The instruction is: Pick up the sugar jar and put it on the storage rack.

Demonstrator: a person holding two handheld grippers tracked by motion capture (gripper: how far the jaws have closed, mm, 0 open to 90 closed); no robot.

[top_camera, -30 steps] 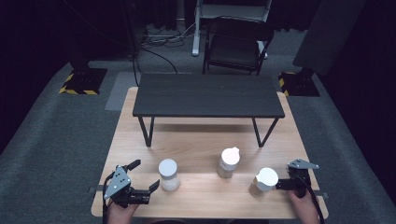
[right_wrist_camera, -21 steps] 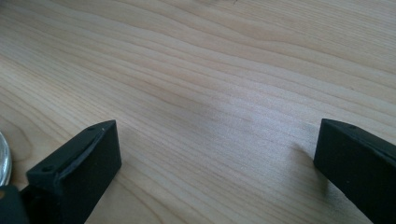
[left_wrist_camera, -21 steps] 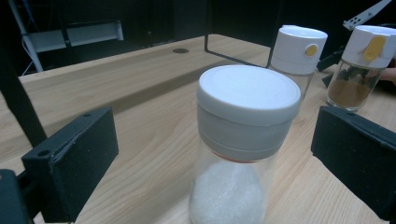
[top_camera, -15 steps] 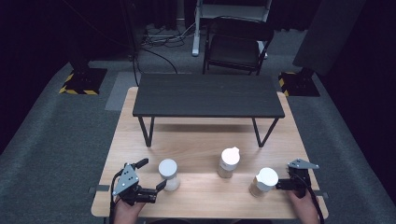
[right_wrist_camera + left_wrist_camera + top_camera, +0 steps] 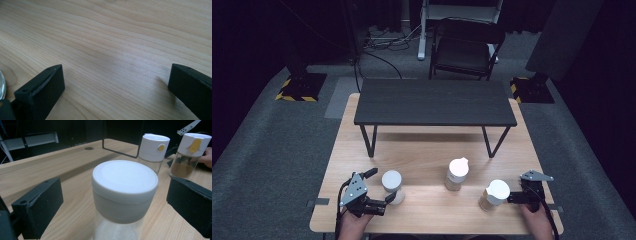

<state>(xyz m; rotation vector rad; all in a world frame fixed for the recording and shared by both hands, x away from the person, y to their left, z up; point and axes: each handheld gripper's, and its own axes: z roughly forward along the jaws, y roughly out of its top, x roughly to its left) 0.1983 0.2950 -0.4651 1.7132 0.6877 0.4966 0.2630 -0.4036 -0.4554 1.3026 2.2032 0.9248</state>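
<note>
My left gripper (image 5: 382,186) stands wide open, jaws either side of the white-lidded jar (image 5: 124,195) near the table's (image 5: 422,150) front edge, apparently not touching. My right gripper (image 5: 116,92), also wide open, holds nothing over bare wood

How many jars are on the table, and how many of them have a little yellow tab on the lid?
Jars with a plain white lid: 1, between the left gripper's fingers
Jars with a yellow tab on the lid: 2, the middle one and the brown-spice one
Total jars: 3
</note>
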